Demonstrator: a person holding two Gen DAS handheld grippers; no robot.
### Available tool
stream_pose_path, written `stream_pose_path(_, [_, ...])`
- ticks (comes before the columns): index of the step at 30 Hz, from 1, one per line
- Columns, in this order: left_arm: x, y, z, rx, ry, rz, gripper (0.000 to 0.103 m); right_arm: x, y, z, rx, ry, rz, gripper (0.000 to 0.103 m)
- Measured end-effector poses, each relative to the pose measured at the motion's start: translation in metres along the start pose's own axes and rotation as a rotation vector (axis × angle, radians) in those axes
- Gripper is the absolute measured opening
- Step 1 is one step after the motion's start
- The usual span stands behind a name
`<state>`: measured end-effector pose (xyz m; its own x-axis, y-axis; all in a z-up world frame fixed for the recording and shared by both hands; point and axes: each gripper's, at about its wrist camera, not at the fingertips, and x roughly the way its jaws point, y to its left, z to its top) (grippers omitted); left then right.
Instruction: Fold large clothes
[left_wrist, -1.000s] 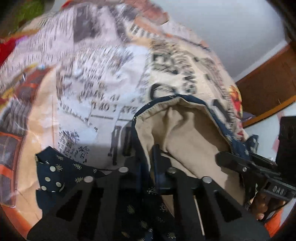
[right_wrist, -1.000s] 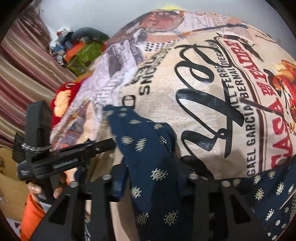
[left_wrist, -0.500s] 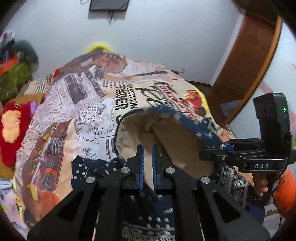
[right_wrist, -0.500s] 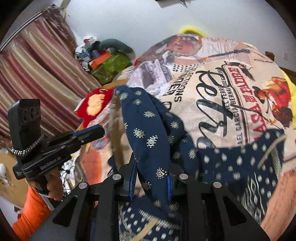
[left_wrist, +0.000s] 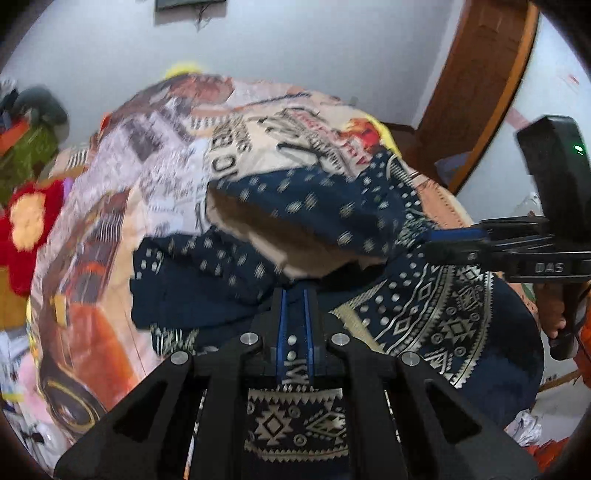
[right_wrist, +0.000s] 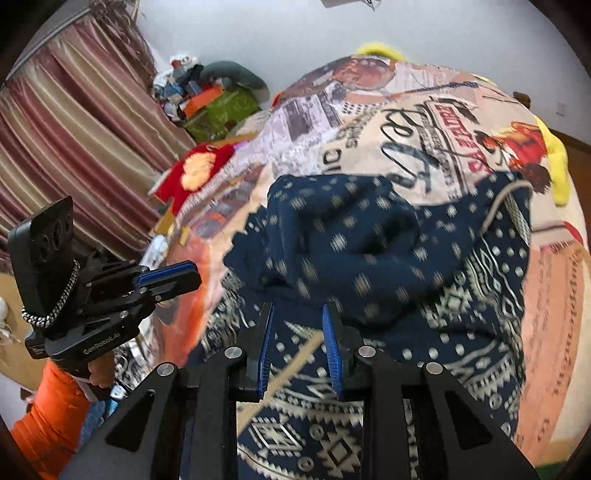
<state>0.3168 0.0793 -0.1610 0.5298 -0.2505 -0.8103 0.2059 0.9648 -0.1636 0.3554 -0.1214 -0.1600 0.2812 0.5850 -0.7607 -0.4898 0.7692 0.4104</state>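
Observation:
A large navy garment with white dots, a geometric border and a beige lining (left_wrist: 314, 214) lies bunched on the printed bedspread (left_wrist: 155, 173). It also shows in the right wrist view (right_wrist: 354, 251). My left gripper (left_wrist: 295, 295) has its fingers nearly together, with a strip of the patterned fabric between them. My right gripper (right_wrist: 299, 314) is open just above the garment, holding nothing. The left gripper shows from the side in the right wrist view (right_wrist: 173, 275), and the right gripper in the left wrist view (left_wrist: 454, 240).
A red plush toy (right_wrist: 195, 173) lies at the bed's left edge. A green bag with clutter (right_wrist: 218, 107) sits by the striped curtain (right_wrist: 74, 155). A wooden door frame (left_wrist: 476, 96) stands at the right.
Both grippers lifted and pulled back. The right gripper opened and let the garment's fold drop onto the pile. The beige lining is now mostly covered.

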Motion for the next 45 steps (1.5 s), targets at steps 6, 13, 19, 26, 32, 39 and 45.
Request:
stream_pose_path(6, [0.007, 0.033, 0.008, -0.091, 0.007, 0.053, 0.032, -0.003, -0.008, 0.002, 0.036, 0.027, -0.061, 0.024])
stream_pose_path(13, [0.047, 0.082, 0.025, -0.231, 0.036, 0.033, 0.050, 0.002, -0.014, 0.025, 0.063, -0.033, -0.078, 0.088])
stream_pose_path(19, [0.103, 0.110, 0.043, -0.351, 0.092, -0.046, 0.050, 0.030, -0.015, 0.055, 0.077, -0.012, -0.050, 0.088])
stream_pose_path(26, [0.151, 0.118, 0.068, -0.383, 0.122, -0.121, 0.050, 0.084, -0.004, 0.076, 0.046, 0.059, -0.039, 0.088])
stream_pose_path(32, [0.183, 0.122, 0.084, -0.408, 0.140, -0.166, 0.047, 0.116, -0.017, 0.087, 0.043, 0.095, -0.064, 0.088])
stream_pose_path(39, [0.159, 0.100, 0.095, -0.326, 0.057, -0.138, 0.006, 0.125, -0.042, 0.090, 0.091, 0.121, -0.036, 0.088])
stream_pose_path(45, [0.084, 0.053, 0.096, -0.163, -0.052, -0.155, 0.006, 0.105, -0.043, 0.085, 0.093, 0.093, -0.023, 0.083])
